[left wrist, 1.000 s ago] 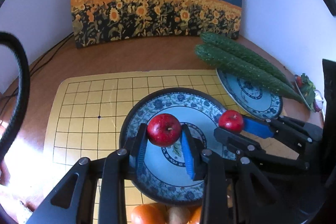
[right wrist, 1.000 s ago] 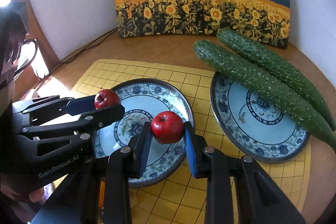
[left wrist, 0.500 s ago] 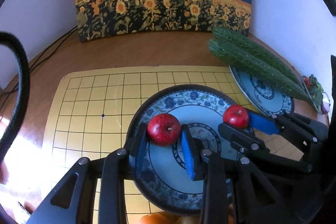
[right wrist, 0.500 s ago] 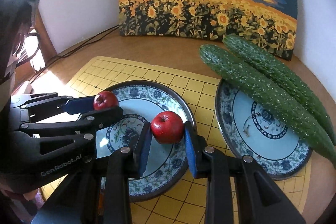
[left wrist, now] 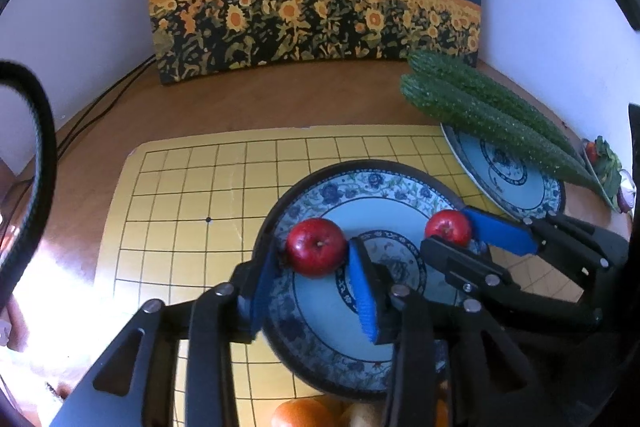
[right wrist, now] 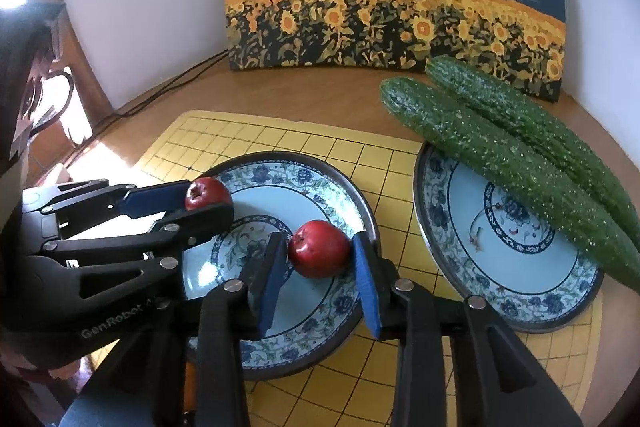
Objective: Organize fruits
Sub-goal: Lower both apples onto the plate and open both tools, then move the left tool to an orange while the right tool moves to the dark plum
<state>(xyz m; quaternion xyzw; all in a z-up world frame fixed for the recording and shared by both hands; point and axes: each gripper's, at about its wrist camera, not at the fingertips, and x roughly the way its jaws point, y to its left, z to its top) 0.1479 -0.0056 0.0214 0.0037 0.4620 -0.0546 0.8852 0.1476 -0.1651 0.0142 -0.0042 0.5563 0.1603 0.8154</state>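
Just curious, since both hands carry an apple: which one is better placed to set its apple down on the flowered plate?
Probably the right. The right gripper holds the right apple over the flat inside of the plate, while the left gripper holds the left apple close to the plate's rim.

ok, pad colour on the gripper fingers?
Blue pads on black two-finger grippers; clearest in the right wrist view.

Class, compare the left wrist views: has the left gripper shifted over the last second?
Yes. The left gripper, shut on its red apple, has drifted slightly left: the apple now sits nearer the left rim of the blue-patterned plate.
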